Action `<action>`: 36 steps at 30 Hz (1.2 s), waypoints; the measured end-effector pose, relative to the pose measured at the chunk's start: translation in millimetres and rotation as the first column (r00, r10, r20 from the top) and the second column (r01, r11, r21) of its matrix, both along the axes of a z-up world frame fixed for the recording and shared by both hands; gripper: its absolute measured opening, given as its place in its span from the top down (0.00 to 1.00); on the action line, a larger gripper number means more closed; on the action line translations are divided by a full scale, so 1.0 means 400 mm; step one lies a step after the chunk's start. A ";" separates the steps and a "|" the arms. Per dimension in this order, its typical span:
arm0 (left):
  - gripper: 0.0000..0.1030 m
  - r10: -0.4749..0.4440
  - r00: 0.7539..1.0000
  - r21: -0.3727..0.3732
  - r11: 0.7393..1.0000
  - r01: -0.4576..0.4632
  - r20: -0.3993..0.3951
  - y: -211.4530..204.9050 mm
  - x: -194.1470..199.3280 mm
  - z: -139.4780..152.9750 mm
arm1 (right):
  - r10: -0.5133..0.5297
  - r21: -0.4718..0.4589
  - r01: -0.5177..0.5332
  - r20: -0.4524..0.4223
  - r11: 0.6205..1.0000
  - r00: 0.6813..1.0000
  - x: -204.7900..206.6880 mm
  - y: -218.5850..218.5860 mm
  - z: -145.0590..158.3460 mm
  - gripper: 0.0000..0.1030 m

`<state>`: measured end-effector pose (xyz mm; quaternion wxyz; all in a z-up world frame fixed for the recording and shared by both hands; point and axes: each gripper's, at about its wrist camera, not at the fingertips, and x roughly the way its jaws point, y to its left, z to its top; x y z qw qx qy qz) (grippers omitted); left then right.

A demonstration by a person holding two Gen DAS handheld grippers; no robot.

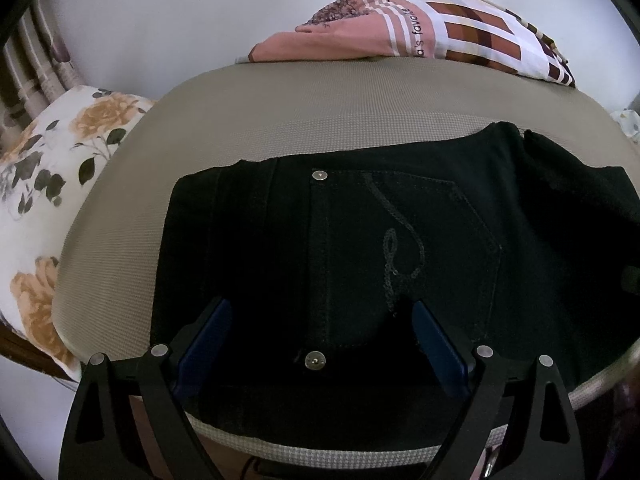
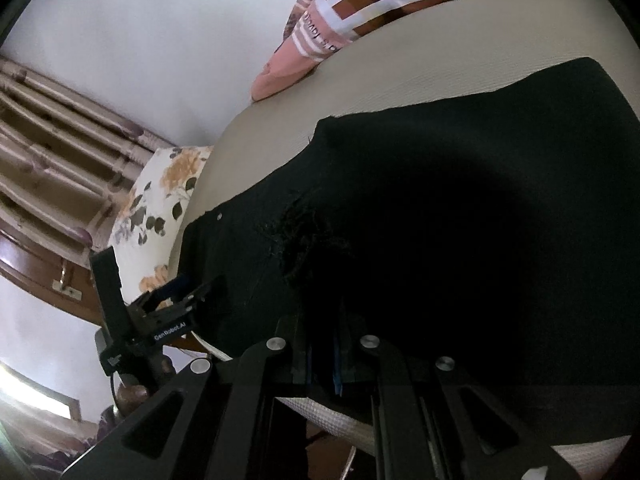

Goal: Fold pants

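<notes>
Black pants (image 1: pixel 400 240) lie across a beige mattress (image 1: pixel 280 120), back pocket with looped stitching (image 1: pixel 404 248) facing up. My left gripper (image 1: pixel 320 308) hovers over the pocket area near the front edge, its blue pads (image 1: pixel 208 336) wide apart with nothing pressed between them. In the right wrist view the pants (image 2: pixel 460 220) fill the right half. My right gripper (image 2: pixel 326 320) is shut on a layer of the black cloth at the mattress's near edge, and the cloth hides its tips. The left gripper (image 2: pixel 188 292) shows to the left, beside the waistband.
A pink and brown patterned pillow (image 1: pixel 420 36) rests at the far side of the mattress. A floral pillow (image 1: pixel 52 168) lies off the left side. Striped curtains (image 2: pixel 60 152) and wooden furniture (image 2: pixel 40 272) stand beyond it. A white wall is behind.
</notes>
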<state>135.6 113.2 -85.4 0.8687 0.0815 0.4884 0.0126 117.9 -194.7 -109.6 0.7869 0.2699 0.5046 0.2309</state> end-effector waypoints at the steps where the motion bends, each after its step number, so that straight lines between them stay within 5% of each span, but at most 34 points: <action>1: 0.11 -0.001 1.000 0.000 1.000 0.001 -0.001 0.000 0.000 0.000 | 0.006 0.002 -0.006 -0.003 1.000 1.000 -0.002 0.005 -0.004 0.91; 8: 0.11 -0.003 1.000 0.005 1.000 0.003 -0.008 -0.003 0.001 -0.004 | 0.047 -0.011 -0.047 -0.007 0.999 0.999 -0.013 0.034 -0.018 0.87; 14: 0.11 -0.002 1.000 0.005 1.000 0.002 -0.009 -0.002 0.001 -0.004 | 0.082 0.056 -0.080 -0.023 0.995 0.996 -0.022 0.052 -0.029 0.69; 16: 0.11 -0.003 1.000 0.006 1.000 0.003 -0.008 -0.002 0.001 -0.005 | 0.104 0.142 -0.098 -0.037 0.985 0.994 -0.025 0.051 -0.037 0.68; 18: 0.11 -0.002 1.000 0.007 1.000 0.002 -0.007 -0.002 0.001 -0.005 | 0.123 0.341 -0.090 -0.078 0.936 0.989 -0.024 0.030 -0.061 0.68; 21: 0.11 0.001 1.000 0.002 1.000 -0.001 -0.002 0.003 0.000 -0.002 | 0.061 0.498 -0.011 -0.084 0.867 0.995 -0.027 -0.045 -0.070 0.68; 28: 0.11 0.000 1.000 -0.007 1.000 0.000 -0.010 0.000 0.001 -0.002 | -0.072 0.466 0.099 -0.077 0.879 0.994 -0.027 -0.185 -0.051 0.68; 36: 0.11 0.005 1.000 -0.004 1.000 -0.005 -0.017 0.000 0.005 -0.006 | 0.097 0.435 -0.063 -0.056 0.898 0.994 -0.009 -0.038 -0.065 0.68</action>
